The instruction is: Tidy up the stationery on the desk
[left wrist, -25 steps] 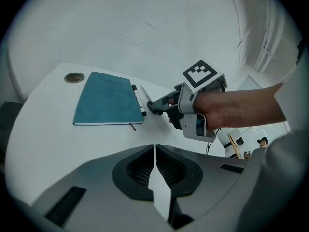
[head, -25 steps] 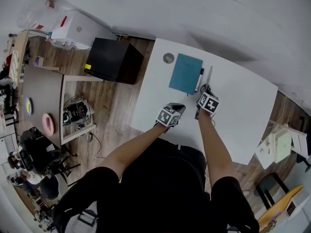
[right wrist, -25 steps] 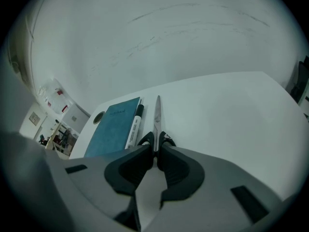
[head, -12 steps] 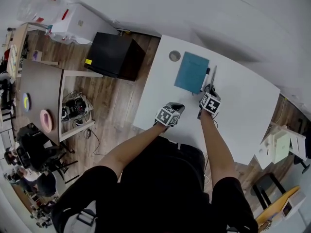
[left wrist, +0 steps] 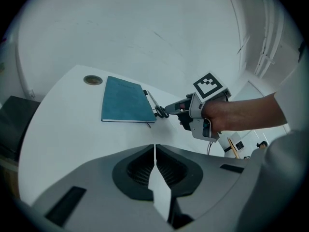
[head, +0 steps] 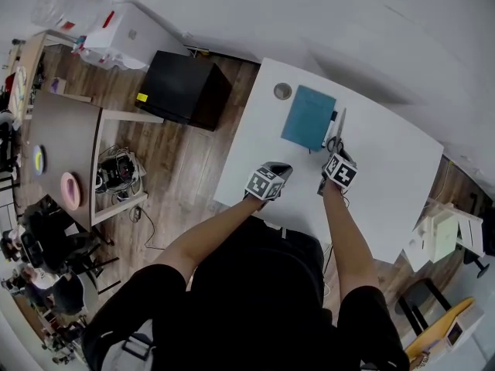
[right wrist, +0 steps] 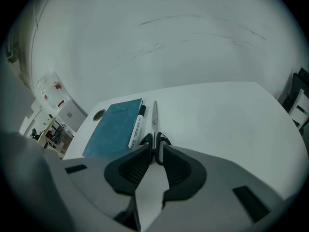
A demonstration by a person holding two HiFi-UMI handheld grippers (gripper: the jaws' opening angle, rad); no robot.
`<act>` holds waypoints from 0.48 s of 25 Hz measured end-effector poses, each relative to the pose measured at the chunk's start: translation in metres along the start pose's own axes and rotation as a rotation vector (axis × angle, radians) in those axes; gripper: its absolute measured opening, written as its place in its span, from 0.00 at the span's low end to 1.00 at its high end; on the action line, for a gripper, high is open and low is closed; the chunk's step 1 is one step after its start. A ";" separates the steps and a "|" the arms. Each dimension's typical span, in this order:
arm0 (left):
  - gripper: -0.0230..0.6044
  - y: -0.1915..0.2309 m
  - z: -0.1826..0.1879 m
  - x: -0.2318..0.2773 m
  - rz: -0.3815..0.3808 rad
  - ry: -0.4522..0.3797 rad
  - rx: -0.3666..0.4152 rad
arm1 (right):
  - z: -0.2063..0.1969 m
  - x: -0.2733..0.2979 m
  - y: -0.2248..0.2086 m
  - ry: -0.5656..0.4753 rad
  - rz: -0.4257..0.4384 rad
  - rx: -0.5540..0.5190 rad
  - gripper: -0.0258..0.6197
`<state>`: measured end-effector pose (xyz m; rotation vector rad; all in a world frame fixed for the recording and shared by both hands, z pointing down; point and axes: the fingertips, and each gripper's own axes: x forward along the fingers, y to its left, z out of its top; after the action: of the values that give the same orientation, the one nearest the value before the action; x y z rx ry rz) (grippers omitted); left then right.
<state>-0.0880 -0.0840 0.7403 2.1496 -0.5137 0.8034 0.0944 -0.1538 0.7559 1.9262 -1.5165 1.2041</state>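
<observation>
A teal notebook (head: 308, 117) lies at the far side of the white desk (head: 387, 184), with a white marker (head: 330, 130) and a pair of black-handled scissors (head: 340, 132) lined up along its right edge. The scissors (right wrist: 155, 117) lie flat, blades pointing away. My right gripper (head: 334, 153) is at their handles (right wrist: 155, 141), and its jaws stand closed on them. In the left gripper view the right gripper (left wrist: 168, 111) meets the scissors (left wrist: 155, 105) beside the notebook (left wrist: 124, 100). My left gripper (head: 280, 168) hovers near the desk's front edge, shut and empty (left wrist: 154, 151).
A round cable hole (head: 283, 91) sits in the desk's far left corner. A black cabinet (head: 182, 91) stands on the wooden floor to the left of the desk. White furniture (head: 441, 234) stands to the right. The desk's front edge is under my arms.
The head view has shifted a little. My left gripper has drifted slightly over the desk. My right gripper stays at the scissors' handles.
</observation>
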 end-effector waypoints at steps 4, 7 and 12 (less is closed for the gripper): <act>0.07 -0.011 0.004 -0.012 -0.029 -0.045 -0.027 | -0.002 -0.031 0.007 -0.014 0.047 -0.039 0.18; 0.07 -0.024 0.010 -0.028 -0.057 -0.095 -0.039 | -0.004 -0.067 0.016 -0.049 0.088 -0.053 0.18; 0.07 -0.046 0.015 -0.057 -0.011 -0.144 0.117 | -0.026 -0.130 0.050 -0.116 0.262 -0.049 0.17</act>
<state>-0.0963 -0.0612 0.6698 2.3279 -0.5394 0.6906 0.0340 -0.0757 0.6546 1.8362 -1.8881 1.1632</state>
